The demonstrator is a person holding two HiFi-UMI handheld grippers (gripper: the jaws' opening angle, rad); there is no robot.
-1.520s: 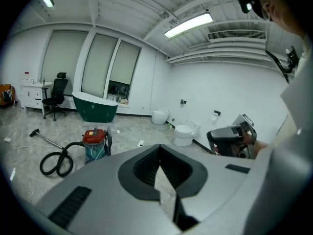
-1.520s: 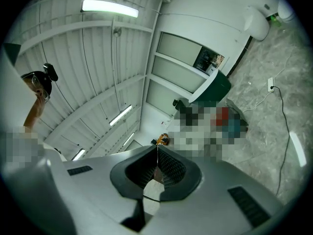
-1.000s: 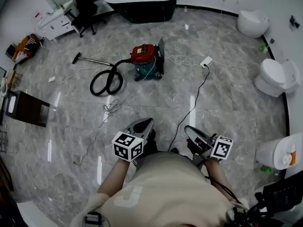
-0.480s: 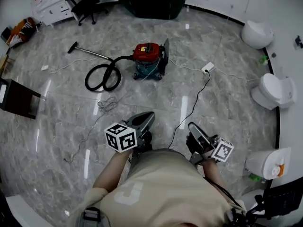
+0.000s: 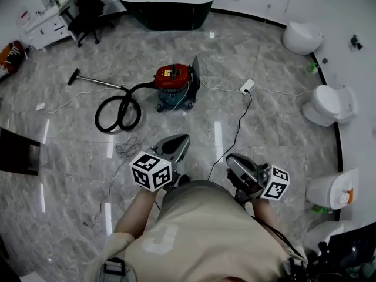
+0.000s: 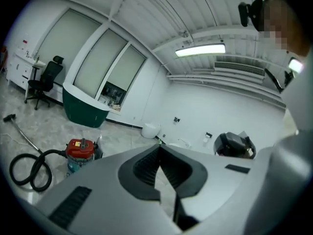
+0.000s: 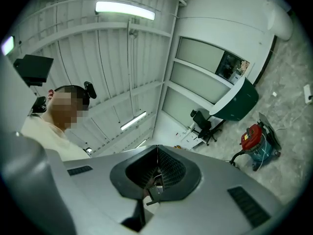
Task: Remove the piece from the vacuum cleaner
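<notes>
- Head view: compared with a second ago, the vacuum cleaner (image 5: 173,81) sits a little lower in frame and more to the left. We judge that we are walking towards it, with the approach only partly done.
- The left gripper (image 5: 183,138) and right gripper (image 5: 232,159) are held close to the body, well apart from the vacuum cleaner. Nothing on it is touched yet.
- In the left gripper view, the jaws of the left gripper (image 6: 158,148) are closed tip to tip with nothing between them. The right gripper (image 7: 157,147) is likewise closed and empty.
- From here we cannot tell which piece is meant.
- The hose (image 5: 117,113) lies coiled on the floor (image 5: 282,140) to the left of the red body.
- In the way: a black cable (image 5: 235,135) runs from the power strip (image 5: 247,87) towards our feet, and a tangle of thin wire (image 5: 126,148) lies ahead on the left. We see a trip risk.
- Toilets (image 5: 326,104) line the right wall, clear of our path.
</notes>
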